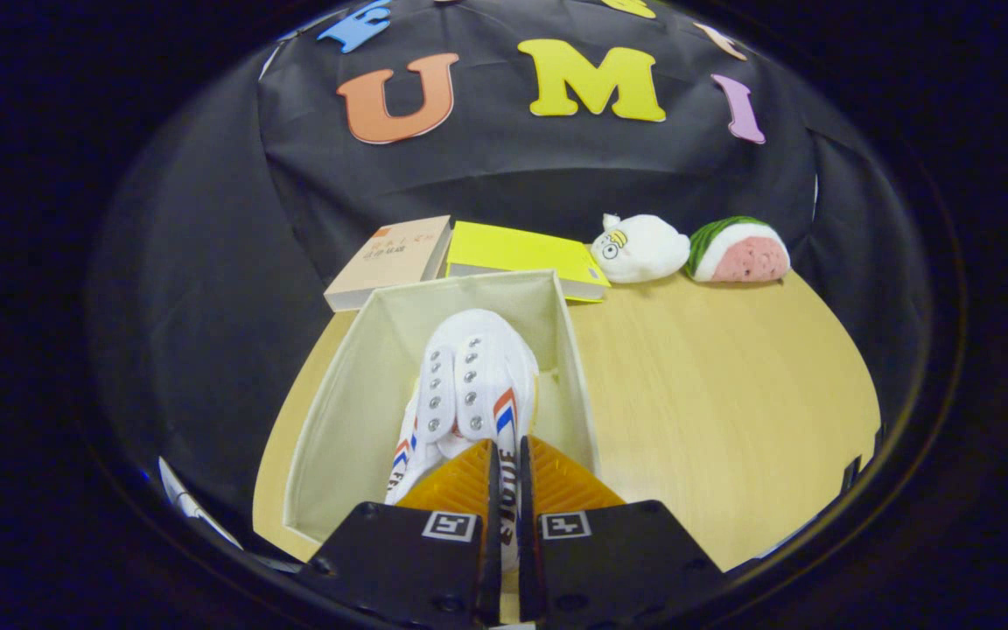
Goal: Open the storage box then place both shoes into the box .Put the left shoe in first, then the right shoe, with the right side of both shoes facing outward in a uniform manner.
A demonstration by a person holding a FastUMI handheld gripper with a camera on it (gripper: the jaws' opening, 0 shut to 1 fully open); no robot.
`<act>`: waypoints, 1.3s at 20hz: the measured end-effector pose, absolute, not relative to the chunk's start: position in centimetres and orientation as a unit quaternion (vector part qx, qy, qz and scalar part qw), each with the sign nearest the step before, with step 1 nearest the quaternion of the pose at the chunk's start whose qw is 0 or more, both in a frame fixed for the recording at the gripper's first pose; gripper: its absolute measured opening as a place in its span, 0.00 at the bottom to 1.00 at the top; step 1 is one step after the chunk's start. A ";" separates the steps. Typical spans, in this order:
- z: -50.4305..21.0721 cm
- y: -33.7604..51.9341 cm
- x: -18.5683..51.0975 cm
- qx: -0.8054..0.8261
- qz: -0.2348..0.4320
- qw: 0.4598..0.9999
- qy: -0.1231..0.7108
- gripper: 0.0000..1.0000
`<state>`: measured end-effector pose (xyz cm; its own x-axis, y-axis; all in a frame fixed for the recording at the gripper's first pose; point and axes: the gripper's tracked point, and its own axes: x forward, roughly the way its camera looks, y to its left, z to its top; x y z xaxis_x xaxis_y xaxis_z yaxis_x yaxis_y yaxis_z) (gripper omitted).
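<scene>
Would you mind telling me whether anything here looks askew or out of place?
Nothing stands out. The gripper is shut on a white sneaker inside the open storage box; two books and two plush toys lie tidily beyond the box.

The shoe [469,385] looks like white canvas with shiny metal eyelets. The storage box [342,411] has matt fabric walls. The table [714,411] is smooth pale wood-grain. The gripper [508,477] pads are ribbed.
</scene>
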<state>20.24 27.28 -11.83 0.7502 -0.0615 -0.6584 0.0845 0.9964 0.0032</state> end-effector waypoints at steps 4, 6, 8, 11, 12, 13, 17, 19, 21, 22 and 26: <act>-11.7 26.3 20.3 0.005 -0.059 0.941 0.333 0.14; -11.5 26.8 20.2 0.007 -0.042 0.946 0.320 0.16; -9.1 26.7 20.7 -0.010 -0.036 0.965 0.260 0.26; -5.5 26.3 20.2 -0.020 -0.037 0.982 0.182 0.57; -5.2 26.5 19.9 -0.020 -0.026 0.984 0.176 0.63; -4.7 26.1 19.6 -0.026 -0.025 0.985 0.170 0.72; -2.3 23.2 18.2 -0.062 -0.057 0.990 0.117 0.85; -1.2 21.9 17.1 -0.070 -0.071 0.991 0.086 0.86; -0.5 20.9 16.2 -0.071 -0.071 0.993 0.060 0.89; 0.1 19.9 15.8 -0.072 -0.076 0.993 0.046 0.91; 0.7 16.5 14.2 -0.077 -0.092 0.993 0.018 0.99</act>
